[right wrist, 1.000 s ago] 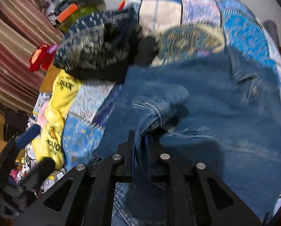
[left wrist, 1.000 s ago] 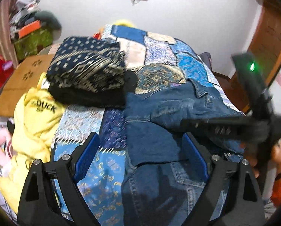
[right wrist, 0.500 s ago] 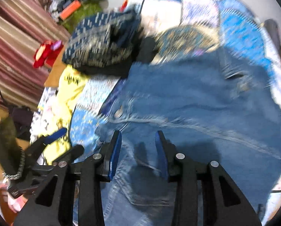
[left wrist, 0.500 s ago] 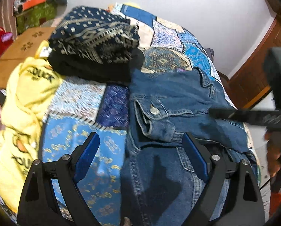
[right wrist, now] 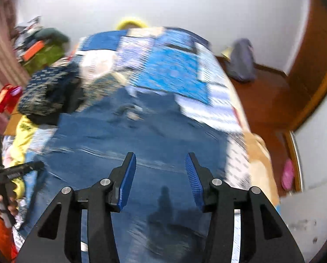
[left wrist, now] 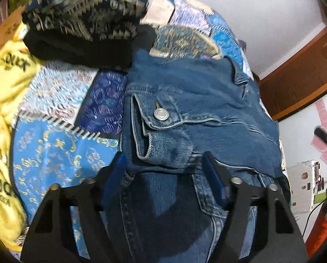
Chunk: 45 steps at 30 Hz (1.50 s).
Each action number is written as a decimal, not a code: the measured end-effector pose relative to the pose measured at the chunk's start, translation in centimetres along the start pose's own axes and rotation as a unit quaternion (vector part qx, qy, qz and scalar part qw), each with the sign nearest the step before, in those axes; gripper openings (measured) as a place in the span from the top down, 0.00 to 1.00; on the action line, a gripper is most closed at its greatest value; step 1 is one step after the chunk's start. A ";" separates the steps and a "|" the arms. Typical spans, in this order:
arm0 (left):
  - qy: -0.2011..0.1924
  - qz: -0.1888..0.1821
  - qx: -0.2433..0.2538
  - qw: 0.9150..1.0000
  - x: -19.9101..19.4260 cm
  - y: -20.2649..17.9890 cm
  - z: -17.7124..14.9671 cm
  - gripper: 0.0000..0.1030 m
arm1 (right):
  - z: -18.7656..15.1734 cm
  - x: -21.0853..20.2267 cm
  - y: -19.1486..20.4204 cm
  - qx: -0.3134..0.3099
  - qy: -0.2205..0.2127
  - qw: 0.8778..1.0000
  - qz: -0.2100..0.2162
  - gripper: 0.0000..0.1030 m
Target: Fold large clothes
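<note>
On the patchwork blue bedspread [left wrist: 54, 153], the dark blue denim jacket [left wrist: 196, 100] lies lengthwise away from the left gripper [left wrist: 164, 171], whose closing jaws flank its buttoned cuff [left wrist: 161, 131]. From the right wrist, the right gripper [right wrist: 161, 175] hovers above the jacket, opening, empty.

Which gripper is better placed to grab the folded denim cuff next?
Left. The left gripper straddles the sleeve cuff, jaws closing around it. The right gripper hangs empty above flat denim, opening.
</note>
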<state>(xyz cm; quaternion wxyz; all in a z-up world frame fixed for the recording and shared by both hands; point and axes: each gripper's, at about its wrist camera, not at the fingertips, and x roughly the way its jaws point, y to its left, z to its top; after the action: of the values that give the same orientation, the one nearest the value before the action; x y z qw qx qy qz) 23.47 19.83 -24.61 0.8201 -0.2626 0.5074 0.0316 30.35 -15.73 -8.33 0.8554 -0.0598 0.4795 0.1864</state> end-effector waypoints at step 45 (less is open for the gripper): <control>-0.038 0.087 0.105 0.990 -1.5 -0.5 7.2 0.39 | -2.7 4.4 -8.8 0.088 0.016 0.996 -0.025 0.54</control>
<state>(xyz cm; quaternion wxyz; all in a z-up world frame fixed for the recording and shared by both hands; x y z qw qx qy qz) 28.76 23.00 -20.64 0.8561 -0.1285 0.4971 0.0591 33.60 -23.46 -14.14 0.8538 0.0006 0.5064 0.1209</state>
